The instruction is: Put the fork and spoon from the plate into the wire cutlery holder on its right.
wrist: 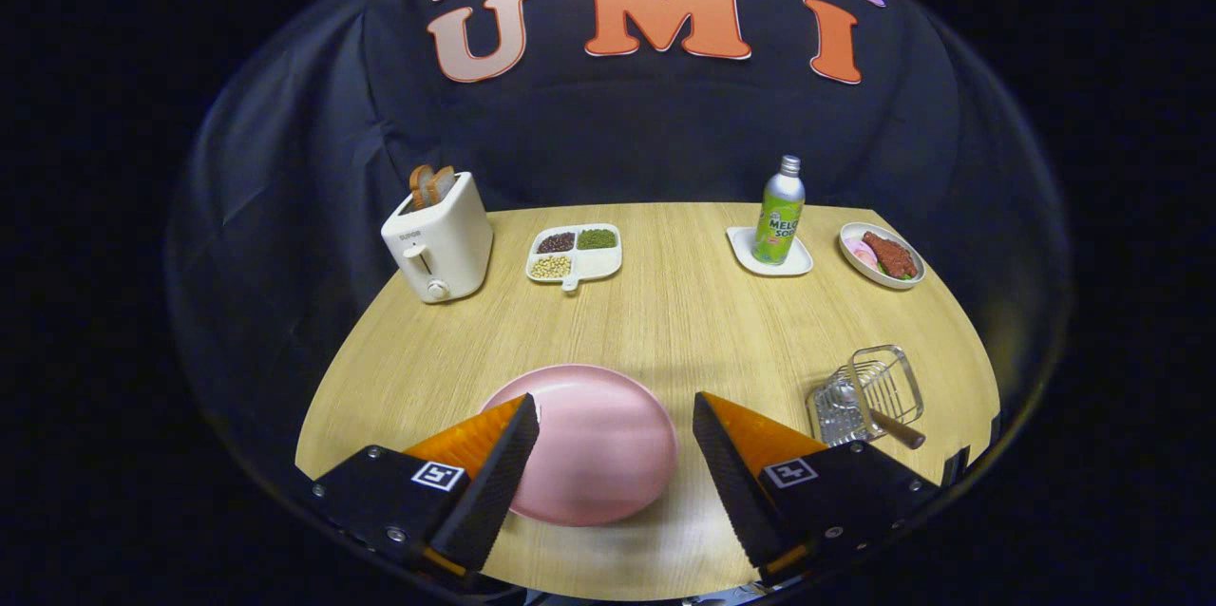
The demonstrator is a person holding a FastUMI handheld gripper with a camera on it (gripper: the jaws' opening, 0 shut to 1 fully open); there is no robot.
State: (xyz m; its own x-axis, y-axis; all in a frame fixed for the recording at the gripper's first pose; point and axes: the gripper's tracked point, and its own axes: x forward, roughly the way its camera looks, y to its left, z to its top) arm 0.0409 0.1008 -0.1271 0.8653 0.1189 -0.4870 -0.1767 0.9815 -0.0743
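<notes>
A pink plate (594, 440) lies on the wooden table, partly between my fingers and just ahead of them; its surface is bare. To its right stands the wire cutlery holder (869, 394), with a wooden-handled utensil (893, 427) sticking out of it toward me. My gripper (616, 411) hovers over the near side of the plate, open, with nothing between its fingers.
Along the far side of the table (684, 321) stand a white toaster (439, 240) with bread, a divided dish of beans (575, 255), a green bottle (779, 212) on a white coaster, and a small dish of food (883, 256).
</notes>
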